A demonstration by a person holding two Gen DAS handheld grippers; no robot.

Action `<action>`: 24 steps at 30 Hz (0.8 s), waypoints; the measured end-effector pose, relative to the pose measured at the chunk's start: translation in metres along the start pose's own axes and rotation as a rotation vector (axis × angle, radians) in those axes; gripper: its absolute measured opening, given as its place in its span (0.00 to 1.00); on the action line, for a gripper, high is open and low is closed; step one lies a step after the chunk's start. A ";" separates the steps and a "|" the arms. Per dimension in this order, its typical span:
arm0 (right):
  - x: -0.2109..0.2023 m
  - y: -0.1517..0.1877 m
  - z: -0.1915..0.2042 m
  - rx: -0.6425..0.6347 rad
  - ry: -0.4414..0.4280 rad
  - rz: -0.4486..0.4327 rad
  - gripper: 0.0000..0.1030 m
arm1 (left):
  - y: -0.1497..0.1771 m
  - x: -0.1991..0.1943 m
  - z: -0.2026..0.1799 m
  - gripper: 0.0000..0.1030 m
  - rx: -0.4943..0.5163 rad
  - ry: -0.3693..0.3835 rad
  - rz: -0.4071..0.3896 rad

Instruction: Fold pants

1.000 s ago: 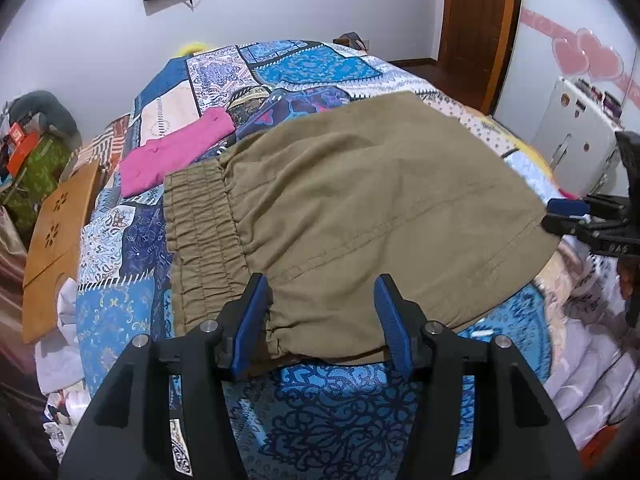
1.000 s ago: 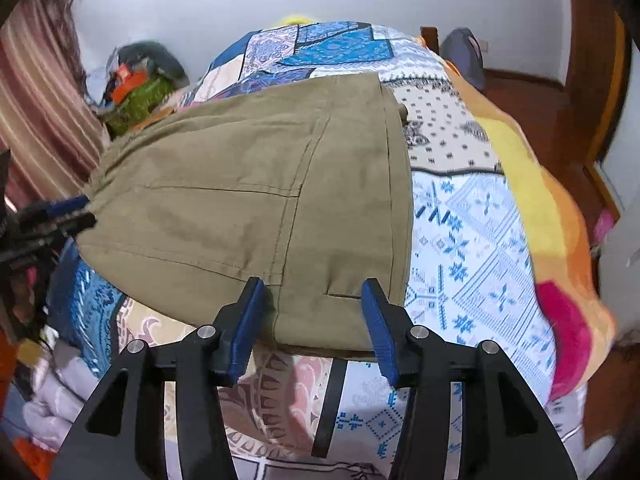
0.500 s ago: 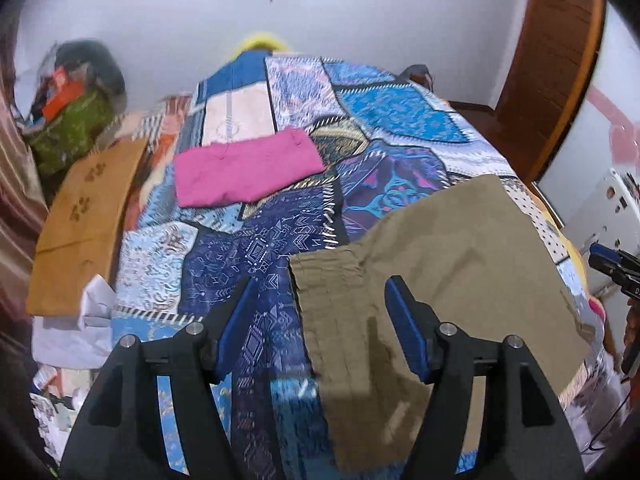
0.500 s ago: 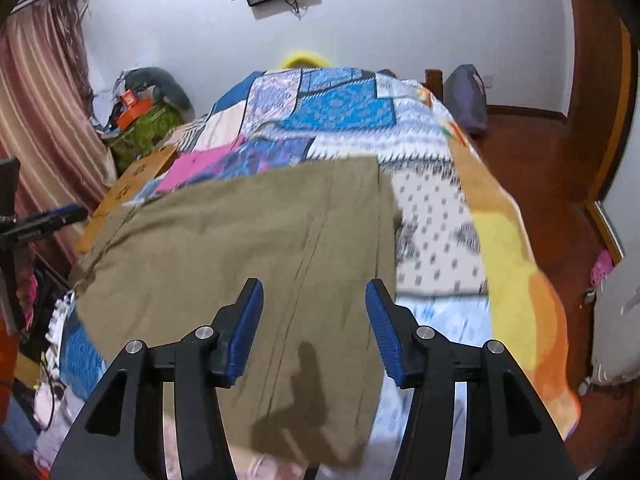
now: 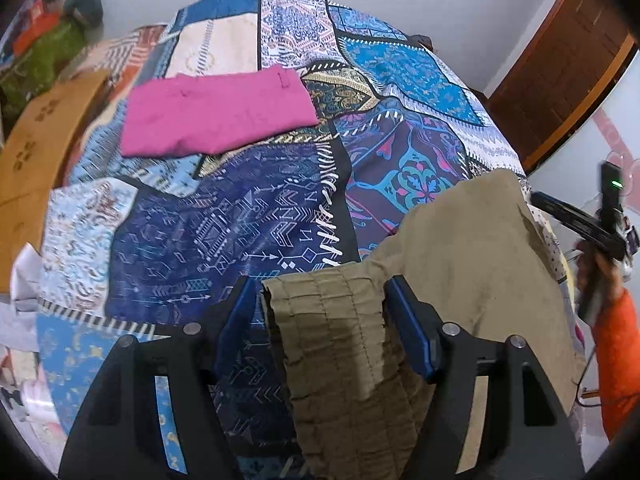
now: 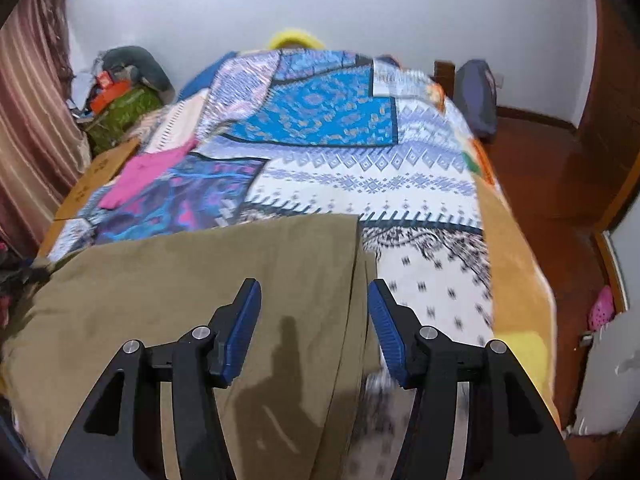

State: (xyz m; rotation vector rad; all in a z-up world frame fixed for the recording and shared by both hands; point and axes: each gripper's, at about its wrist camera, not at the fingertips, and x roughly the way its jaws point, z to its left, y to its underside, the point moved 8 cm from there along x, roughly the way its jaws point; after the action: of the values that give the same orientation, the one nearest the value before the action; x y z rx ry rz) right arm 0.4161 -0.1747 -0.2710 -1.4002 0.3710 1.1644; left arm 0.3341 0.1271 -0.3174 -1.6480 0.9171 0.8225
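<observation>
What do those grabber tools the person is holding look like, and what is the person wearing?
Each tool is a black plastic fork with two angled arms, silver screw heads at the joints and ribbed blue pads lining the jaws; the left gripper and the right gripper look alike. The left camera shows the other tool side-on, a small green light on it, and an orange sleeve.
</observation>
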 end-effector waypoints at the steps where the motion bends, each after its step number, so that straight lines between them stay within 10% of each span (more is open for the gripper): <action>1: 0.008 -0.002 -0.003 0.008 -0.003 0.014 0.50 | 0.000 0.002 0.001 0.67 -0.007 0.010 0.001; 6: 0.038 -0.009 -0.012 0.037 -0.026 0.025 0.49 | -0.001 0.003 0.006 0.67 -0.040 0.022 -0.015; 11: 0.045 -0.009 -0.006 -0.045 0.008 0.036 0.09 | -0.004 0.009 0.010 0.64 -0.051 -0.053 -0.051; 24: 0.036 -0.019 -0.014 -0.080 0.155 0.090 0.06 | -0.008 -0.008 0.014 0.64 0.018 -0.151 -0.047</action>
State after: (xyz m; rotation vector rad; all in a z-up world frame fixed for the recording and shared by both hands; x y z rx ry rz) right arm 0.4536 -0.1679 -0.2923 -1.5619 0.5059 1.1574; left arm 0.3362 0.1435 -0.3100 -1.5634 0.7756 0.8910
